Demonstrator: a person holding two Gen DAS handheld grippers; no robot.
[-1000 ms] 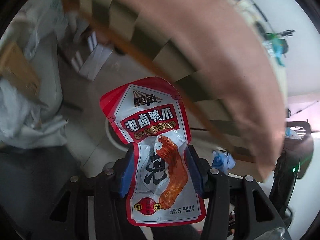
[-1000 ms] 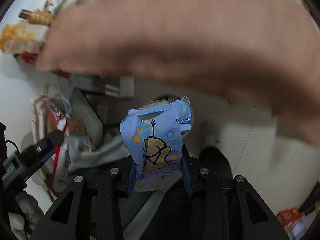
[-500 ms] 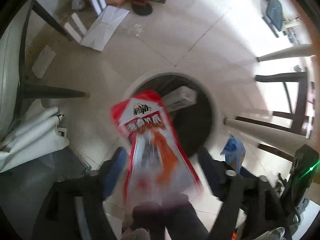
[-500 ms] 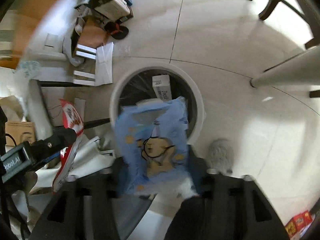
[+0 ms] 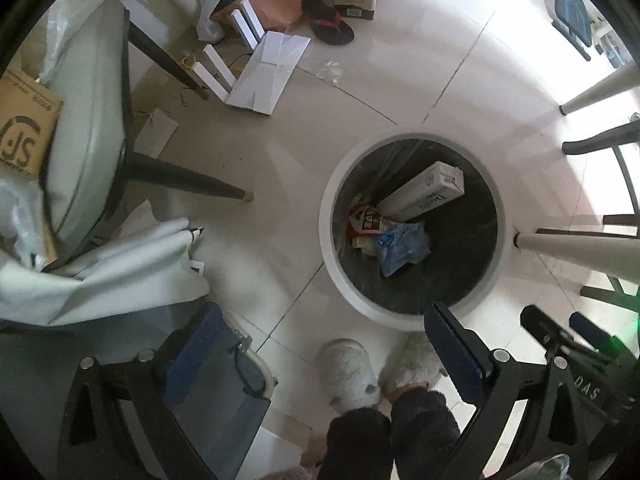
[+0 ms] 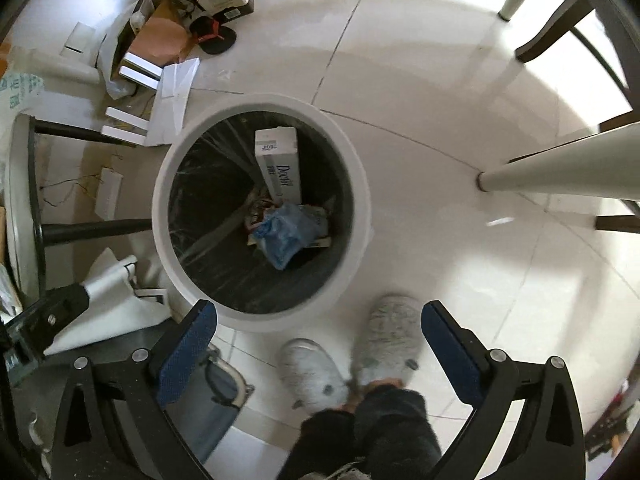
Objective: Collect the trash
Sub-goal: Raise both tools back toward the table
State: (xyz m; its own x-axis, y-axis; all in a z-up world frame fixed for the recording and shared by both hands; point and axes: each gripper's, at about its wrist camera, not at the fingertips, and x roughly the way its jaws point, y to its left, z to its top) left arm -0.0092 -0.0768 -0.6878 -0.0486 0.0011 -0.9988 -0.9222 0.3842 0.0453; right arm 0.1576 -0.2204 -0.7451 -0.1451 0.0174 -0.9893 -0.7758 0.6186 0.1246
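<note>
While I look down through my left gripper [image 5: 324, 344], its jaws are opening wide with nothing between them, blue pads flanking bare floor and my slippers [image 5: 348, 372]. The bin [image 5: 328, 216], white-rimmed with a dark liner, sits up and to the right of the gap rather than inside it. At its bottom lie the red-and-white snack wrapper [image 5: 366, 222], the blue wrapper [image 5: 402, 248] partly over it, and a long white carton [image 5: 424, 194] leaning against the wall. I judge the drop step done on this side: trash is in the bin and nothing is in my grip. This view alone shows a flattened white box [image 5: 266, 76] on the floor beyond a chair leg, a black sandal [image 5: 330, 26], a small scrap near the tile seam, and the other gripper's black body at the right edge.

From my right gripper [image 6: 318, 344], the jaws are likewise opening and hold nothing. Here the bin [image 6: 160, 216] sits left of centre, closer under the camera, so I can see further down its liner. The blue wrapper [image 6: 286, 236] lies on top, the red wrapper barely peeks out beside it, and the carton [image 6: 278, 164] shows its printed face. Both slippers [image 6: 390, 336] are clearer, just beside the rim.

Next, I think, comes lifting both hands away and looking for more litter; whether the floor scraps count as trash I cannot tell.
</note>
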